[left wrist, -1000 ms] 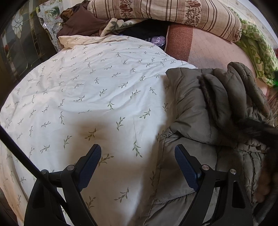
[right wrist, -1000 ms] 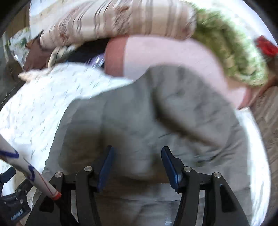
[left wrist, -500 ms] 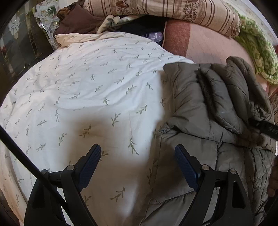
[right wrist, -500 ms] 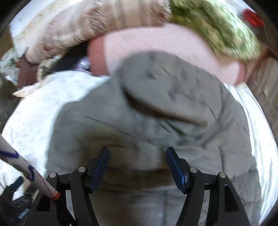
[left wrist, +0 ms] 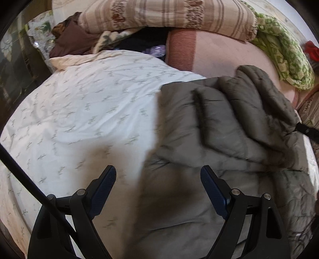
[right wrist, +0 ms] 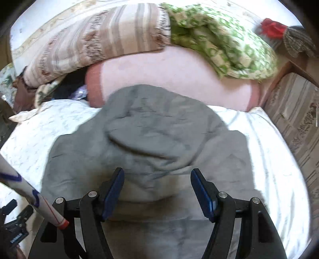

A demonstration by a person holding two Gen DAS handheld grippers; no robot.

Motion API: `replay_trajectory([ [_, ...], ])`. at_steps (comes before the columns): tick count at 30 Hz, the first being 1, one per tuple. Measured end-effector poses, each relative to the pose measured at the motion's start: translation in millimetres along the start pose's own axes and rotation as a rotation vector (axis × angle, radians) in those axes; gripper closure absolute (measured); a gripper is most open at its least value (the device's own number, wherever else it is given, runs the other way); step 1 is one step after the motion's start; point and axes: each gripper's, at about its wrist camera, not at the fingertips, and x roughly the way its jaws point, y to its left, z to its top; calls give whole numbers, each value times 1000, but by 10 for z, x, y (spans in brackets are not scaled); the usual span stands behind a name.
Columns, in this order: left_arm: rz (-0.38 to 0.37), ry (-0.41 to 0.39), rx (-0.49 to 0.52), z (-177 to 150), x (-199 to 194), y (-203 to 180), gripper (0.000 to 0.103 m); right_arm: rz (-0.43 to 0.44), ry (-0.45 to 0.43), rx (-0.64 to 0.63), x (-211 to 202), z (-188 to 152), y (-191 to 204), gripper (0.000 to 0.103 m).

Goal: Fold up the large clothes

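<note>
Grey jacket point(right wrist: 155, 143) lies folded on the bed point(left wrist: 79, 111). Left claw point(left wrist: 158, 179) spread, empty; right claw point(right wrist: 157, 185), just widened, empty, jacket at 12 o'clock.

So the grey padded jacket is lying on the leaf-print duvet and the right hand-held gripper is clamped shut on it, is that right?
Not quite: the right hand-held gripper is open, its pads clear of the grey padded jacket, as the right wrist view shows. The jacket does lie on the leaf-print duvet.

We see a leaf-print bedsheet point(left wrist: 83, 119), a striped quilt point(left wrist: 169, 18) piled on a pink blanket point(right wrist: 179, 79), a green patterned cloth point(right wrist: 223, 43), and what may be red fabric point(right wrist: 272, 28), blurred.
</note>
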Motion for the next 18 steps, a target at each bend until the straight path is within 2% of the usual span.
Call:
replay_trajectory([
  [5, -28, -34, 60, 305, 81, -506, 17, -36, 18, 43, 276, 72, -398, 30],
  [9, -49, -23, 65, 546, 425, -837, 17, -42, 25, 40, 483, 95, -502, 30],
  [12, 20, 51, 73, 574, 842, -942, 17, -41, 62, 15, 712, 40, -506, 30],
  [13, 20, 54, 72, 552, 913, -942, 17, -40, 75, 7, 774, 16, -496, 30],
  [18, 28, 5, 89, 514, 871, -954, 16, -45, 103, -42, 1014, -61, -471, 24],
])
